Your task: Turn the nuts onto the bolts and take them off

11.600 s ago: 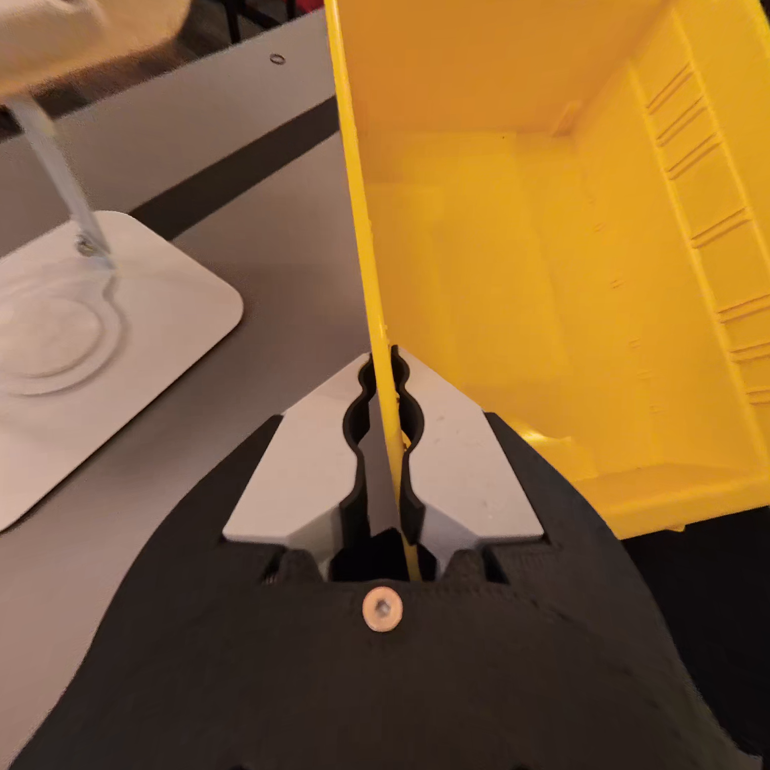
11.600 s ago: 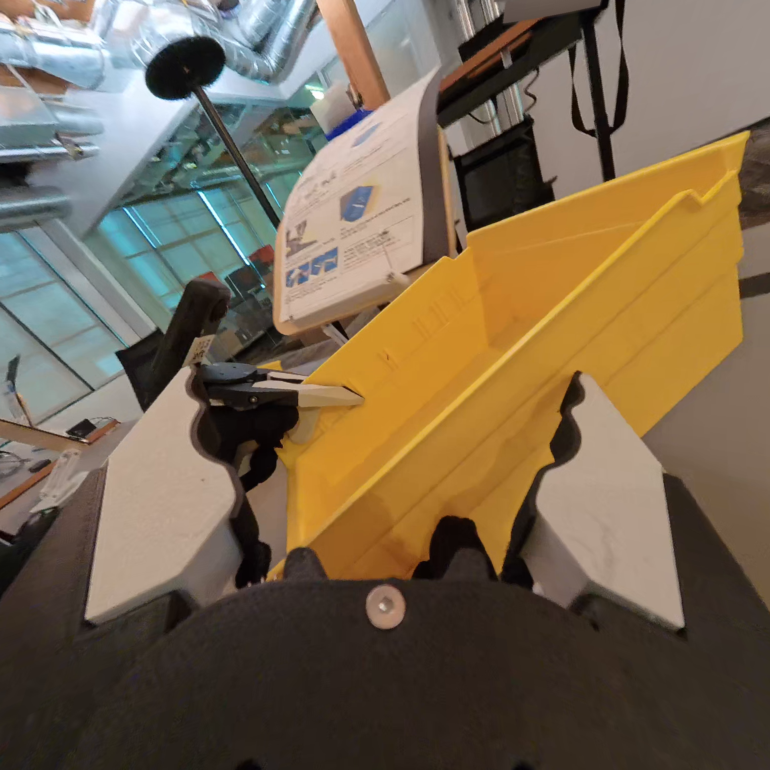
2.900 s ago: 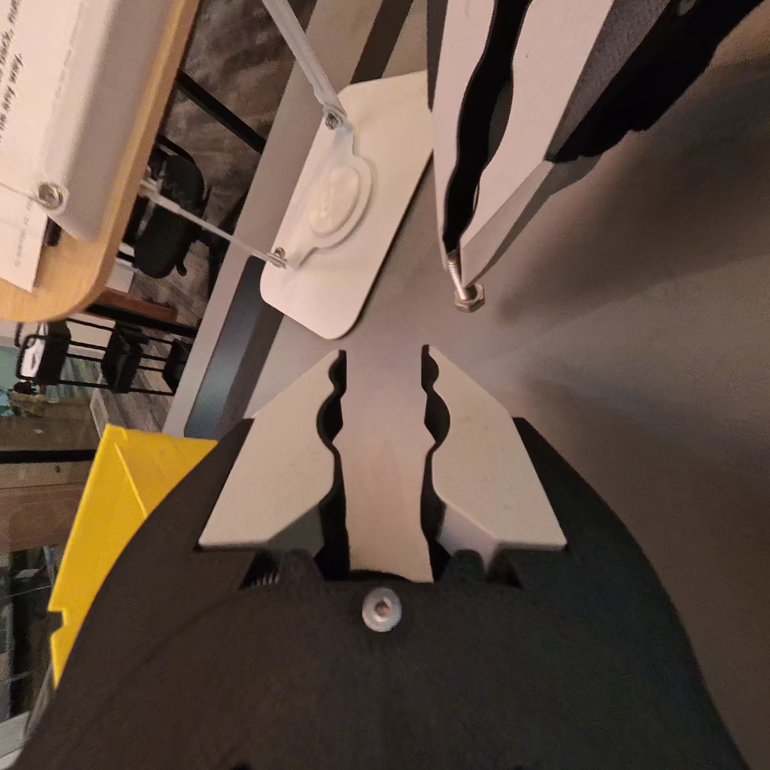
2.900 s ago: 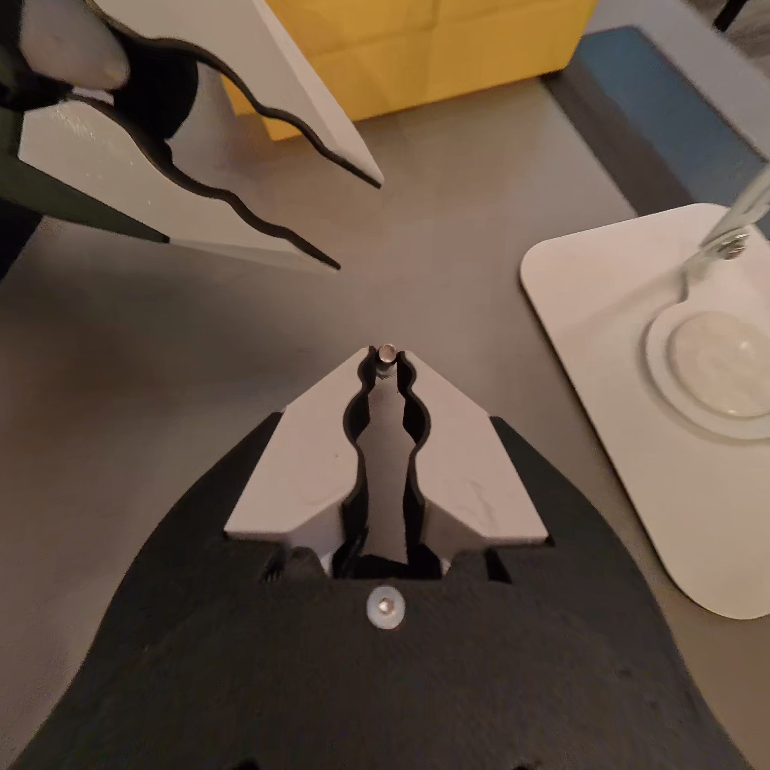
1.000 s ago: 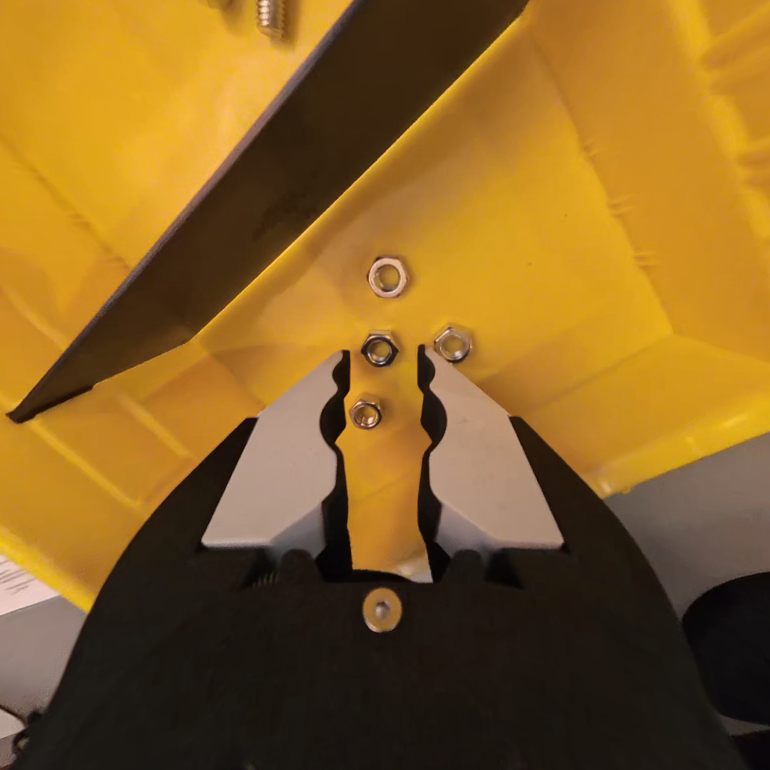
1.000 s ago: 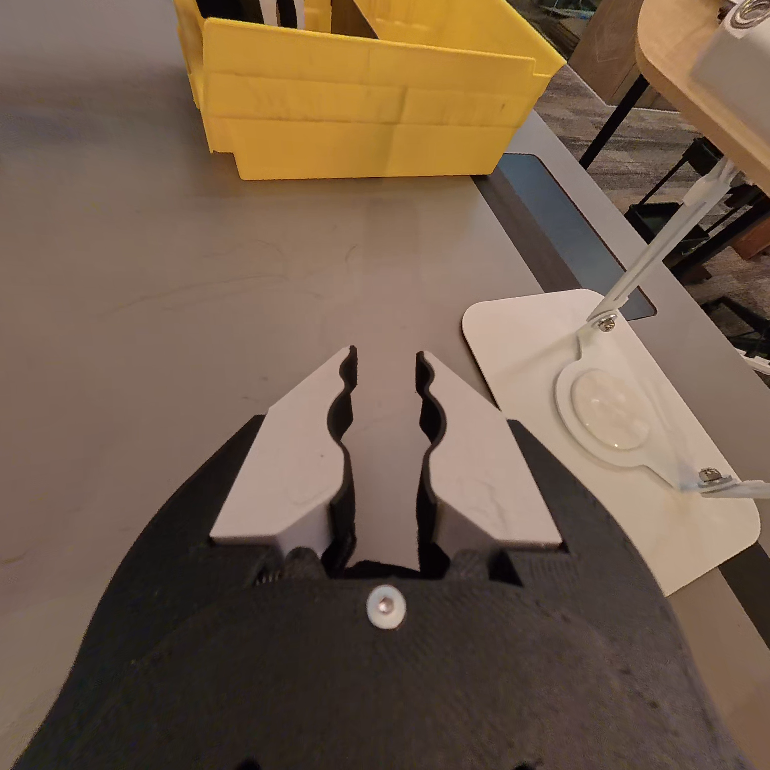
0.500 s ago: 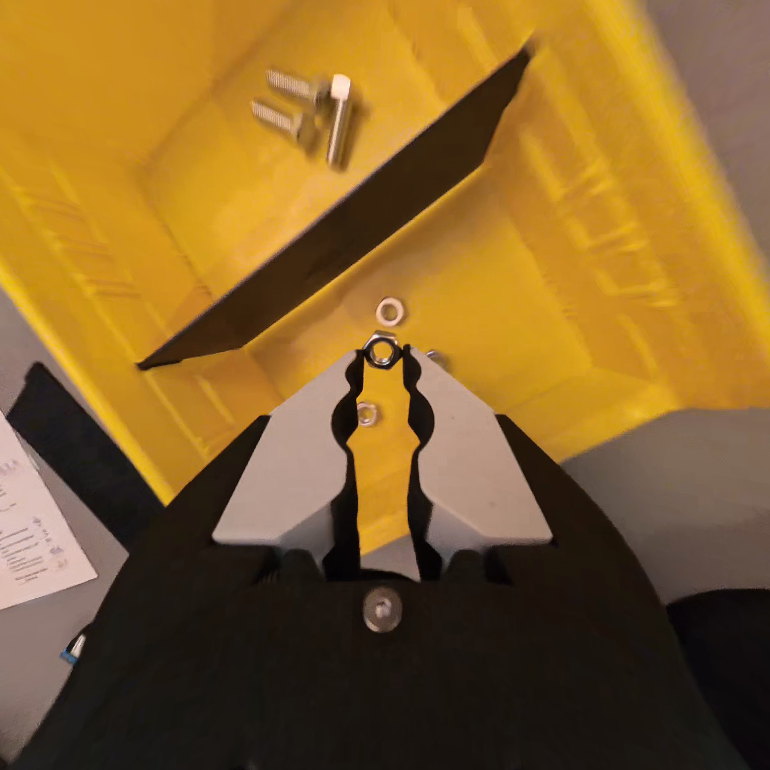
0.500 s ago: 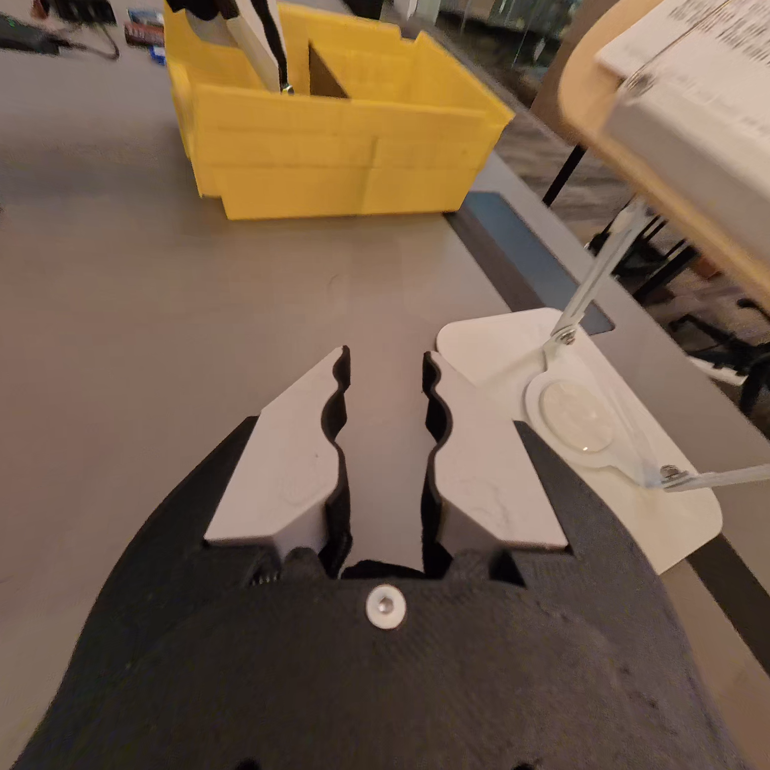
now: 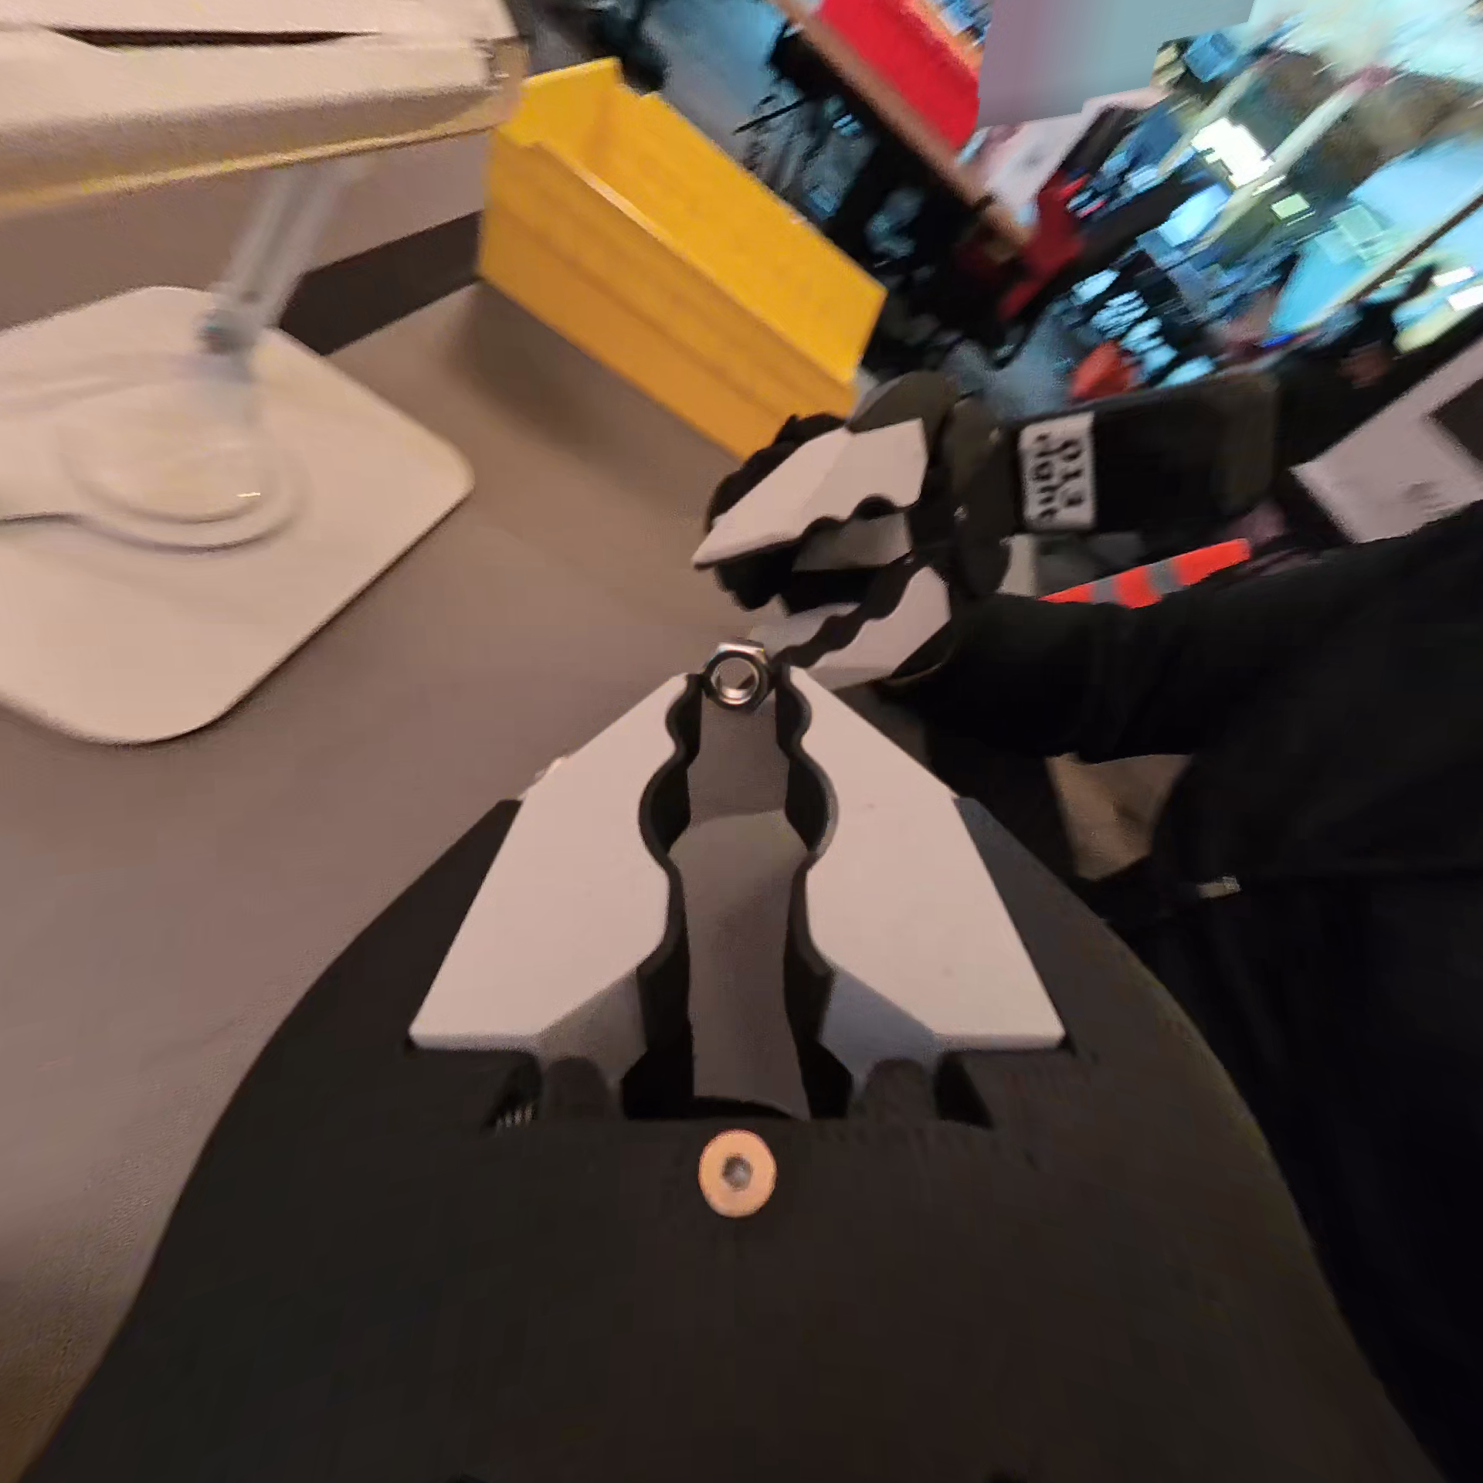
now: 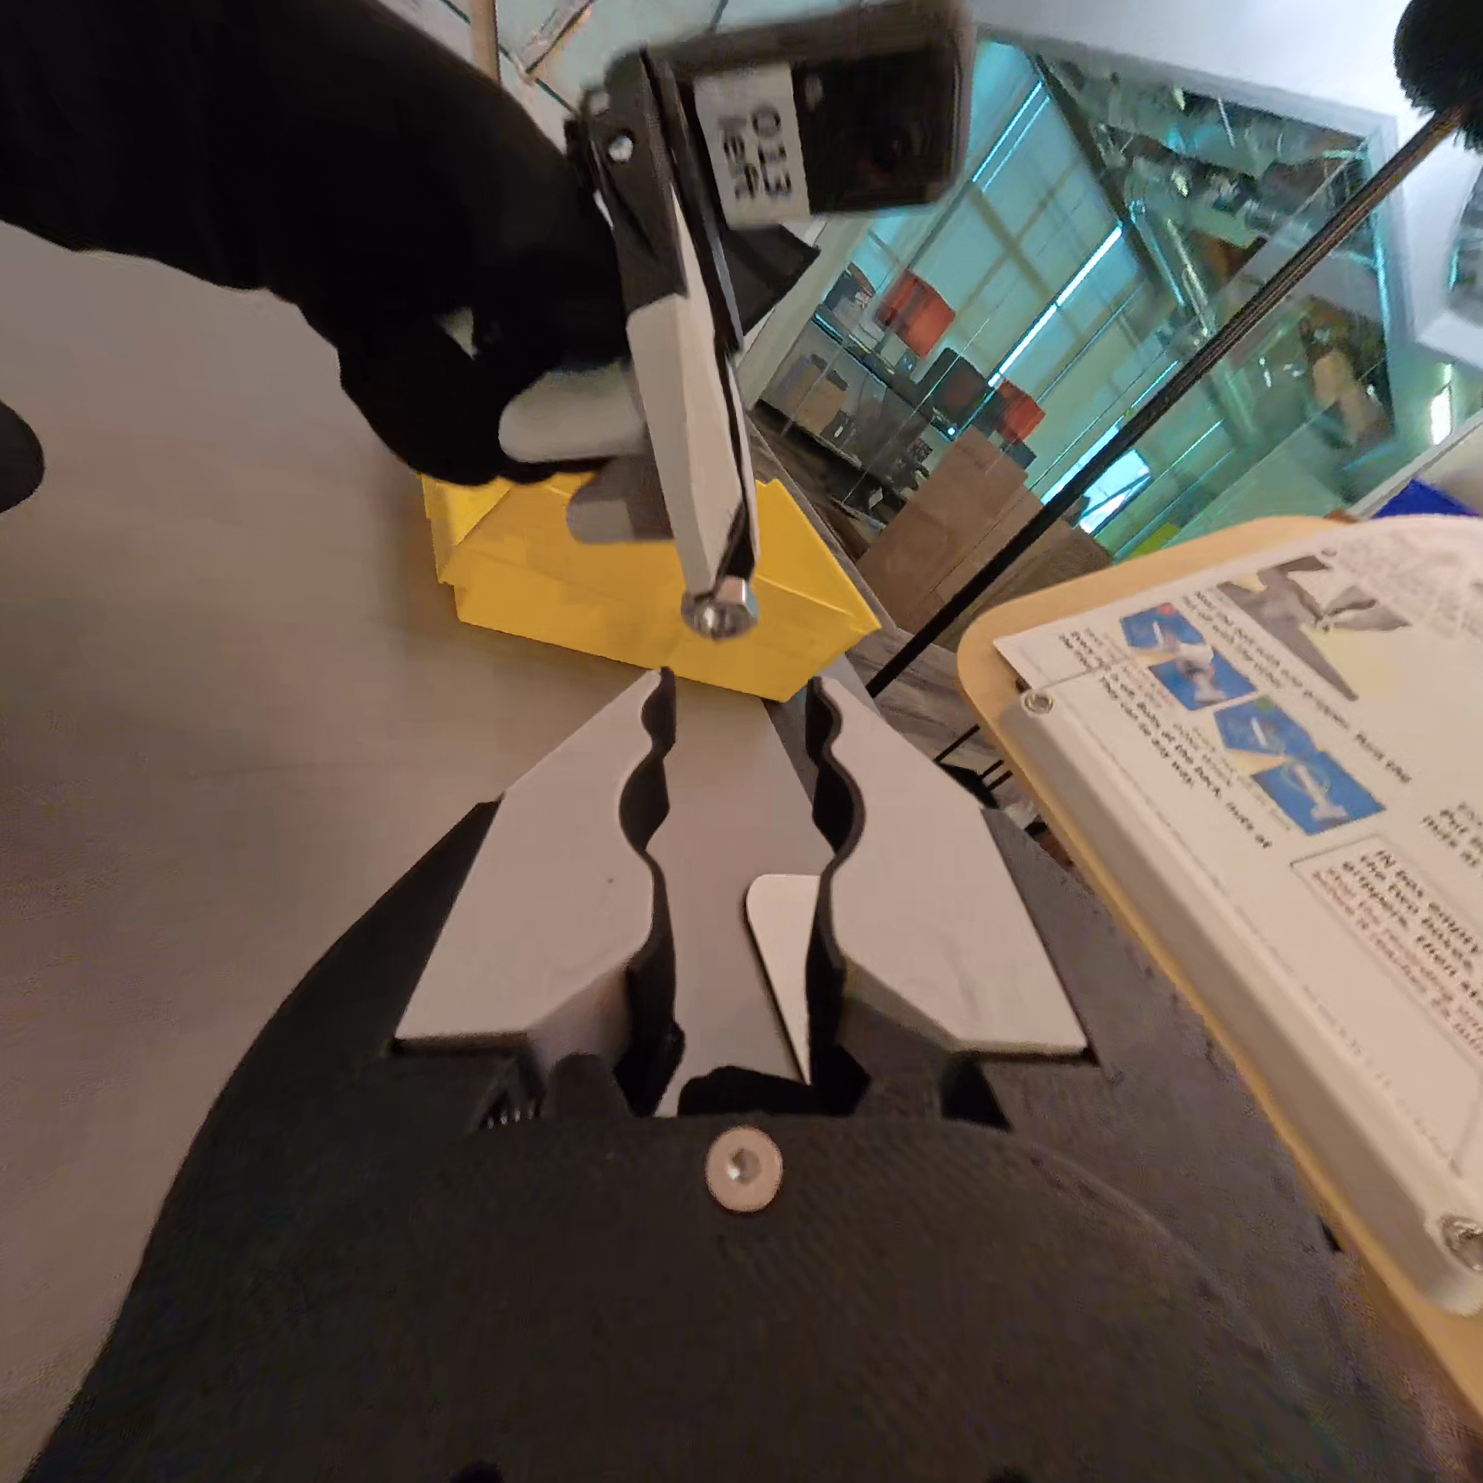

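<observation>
A white label with dark characters sits on the black camera block of the left gripper (image 10: 717,607), and its twin rides the right gripper (image 9: 770,610). A printed sheet (image 10: 1284,762) with blue pictures lies on the tan board (image 10: 1011,818).

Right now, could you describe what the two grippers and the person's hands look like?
Both the left gripper and right gripper have black textured bodies, pale grey wedge fingers with wavy black pads, and a silver screw. Each carries a white label. The hands wear black gloves and dark sleeves.
</observation>
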